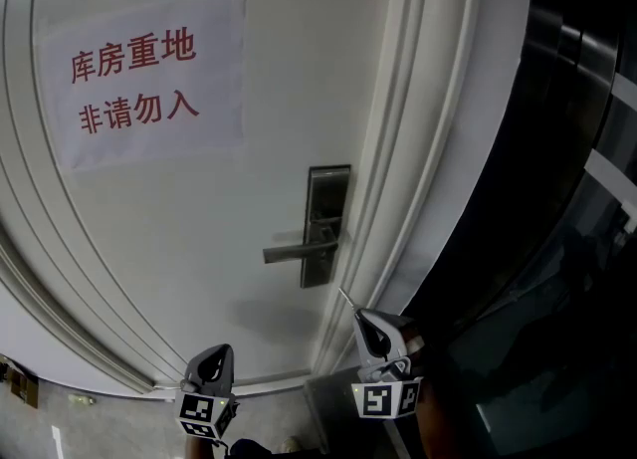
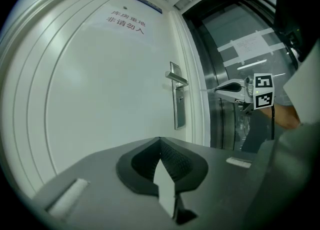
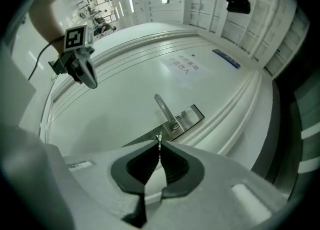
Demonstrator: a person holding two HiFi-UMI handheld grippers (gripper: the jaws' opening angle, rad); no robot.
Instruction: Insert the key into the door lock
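Note:
A steel lock plate (image 1: 326, 220) with a lever handle (image 1: 297, 249) sits on the white door (image 1: 219, 248). My right gripper (image 1: 361, 316) is shut on a thin metal key (image 1: 346, 299). The key's tip points at the door just below the plate and is apart from it. In the right gripper view the key (image 3: 159, 141) sticks out between the closed jaws, with the plate (image 3: 186, 118) and handle (image 3: 163, 108) just beyond. My left gripper (image 1: 222, 350) is lower left of the lock, shut and holding nothing. The left gripper view shows the plate (image 2: 179, 102) and my right gripper (image 2: 216, 90) beside it.
A white paper sign with red characters (image 1: 139, 79) is taped high on the door. The moulded door frame (image 1: 418, 148) runs right of the lock, with a dark glass wall (image 1: 557, 198) beyond. Floor shows at the lower left (image 1: 60, 427).

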